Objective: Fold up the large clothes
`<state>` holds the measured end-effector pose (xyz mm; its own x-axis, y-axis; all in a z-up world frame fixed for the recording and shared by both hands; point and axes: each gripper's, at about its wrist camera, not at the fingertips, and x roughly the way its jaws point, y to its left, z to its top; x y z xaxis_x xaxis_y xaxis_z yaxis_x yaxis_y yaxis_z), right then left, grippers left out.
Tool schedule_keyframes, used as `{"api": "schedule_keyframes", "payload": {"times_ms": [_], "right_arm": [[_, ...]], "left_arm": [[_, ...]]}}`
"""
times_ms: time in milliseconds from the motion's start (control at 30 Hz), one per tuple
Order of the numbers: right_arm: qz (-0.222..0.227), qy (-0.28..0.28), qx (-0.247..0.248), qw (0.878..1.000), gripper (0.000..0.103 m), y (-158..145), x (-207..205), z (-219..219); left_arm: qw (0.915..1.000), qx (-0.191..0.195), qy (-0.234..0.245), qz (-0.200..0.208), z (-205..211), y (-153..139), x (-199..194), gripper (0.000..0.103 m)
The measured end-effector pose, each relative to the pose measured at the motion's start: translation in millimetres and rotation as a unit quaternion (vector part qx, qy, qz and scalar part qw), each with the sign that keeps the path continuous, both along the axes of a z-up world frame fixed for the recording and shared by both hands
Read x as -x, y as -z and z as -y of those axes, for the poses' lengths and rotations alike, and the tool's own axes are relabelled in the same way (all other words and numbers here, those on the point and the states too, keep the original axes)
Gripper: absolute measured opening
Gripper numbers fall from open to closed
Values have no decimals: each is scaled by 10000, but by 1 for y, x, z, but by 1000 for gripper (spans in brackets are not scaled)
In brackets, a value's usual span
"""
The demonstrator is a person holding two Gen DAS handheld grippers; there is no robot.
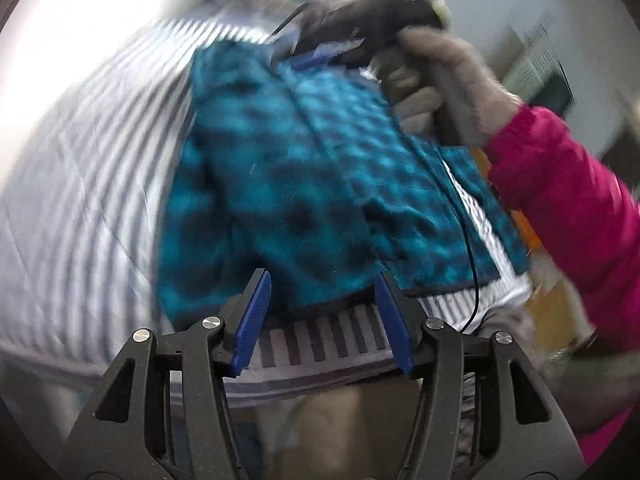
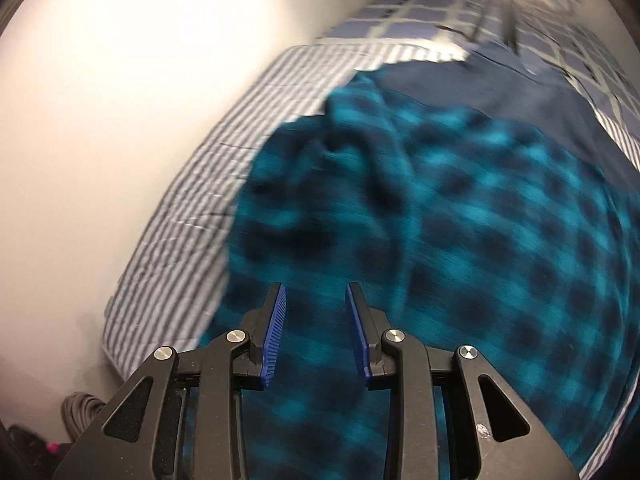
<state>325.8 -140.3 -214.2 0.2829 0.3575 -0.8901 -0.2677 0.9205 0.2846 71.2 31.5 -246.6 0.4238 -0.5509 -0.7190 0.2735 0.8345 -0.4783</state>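
Teal-and-black plaid garment lies spread across striped bedcover, hem near bed's front edge. Your left gripper hovers above that hem, jaws apart, nothing between them. Your right gripper hangs over plaid cloth, jaws also apart, empty. Left view: your gloved right hand grips right tool's handle above garment's far end. Both views motion-blurred.

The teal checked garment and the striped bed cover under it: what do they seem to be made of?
The teal checked garment looks like soft, matte flannel or fleece: fuzzy-edged dark checks, thick rounded folds, no sheen. Motion blur leaves the weave open. The striped bed cover looks like quilted woven cotton, matte, with grey and white stripes crossed by faint stitch lines.
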Motion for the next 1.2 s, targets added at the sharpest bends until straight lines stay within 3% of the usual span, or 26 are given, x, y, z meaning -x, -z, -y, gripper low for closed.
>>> {"api": "schedule_keyframes", "payload": {"times_ms": [100,267,300,367,433,500,567,867,933,1100,1200], "right_arm": [[50,-236,126,9996,29,9,-14,-36],[-76,-530,421,9977,29,28,-32,-89],[-103,-567,495,9971,29,33,-36,-98],[-165,-627,677,9956,29,41,-39,-113],[-202,-571,1097,9921,29,53,-48,-123],[-224,-472,1554,9865,24,67,-56,-129],[-319,-349,1564,9866,3,73,-60,-125],[-139,-204,1296,9913,2,42,-69,-109],[-89,-165,1197,9926,2,35,-73,-110],[-40,8,617,9981,3,40,-90,-118],[-63,-66,333,9994,15,52,-89,-121]], "left_arm": [[9981,389,-181,-449,1,28,-14,56],[9959,530,-343,-646,8,47,-27,52],[9959,523,-351,-653,9,50,-28,47],[9953,554,-352,-714,8,54,-30,20],[9935,648,-402,-843,5,59,-33,5],[9922,805,-448,-841,0,58,-32,4],[9919,910,-443,-773,-3,53,-27,2],[9889,1217,-687,-508,-37,11,-15,1],[9904,1047,-789,-449,-50,9,-13,1],[9919,-31,-1136,-574,-60,36,-25,2],[9899,-104,-1132,-850,-62,51,-24,2]]}}
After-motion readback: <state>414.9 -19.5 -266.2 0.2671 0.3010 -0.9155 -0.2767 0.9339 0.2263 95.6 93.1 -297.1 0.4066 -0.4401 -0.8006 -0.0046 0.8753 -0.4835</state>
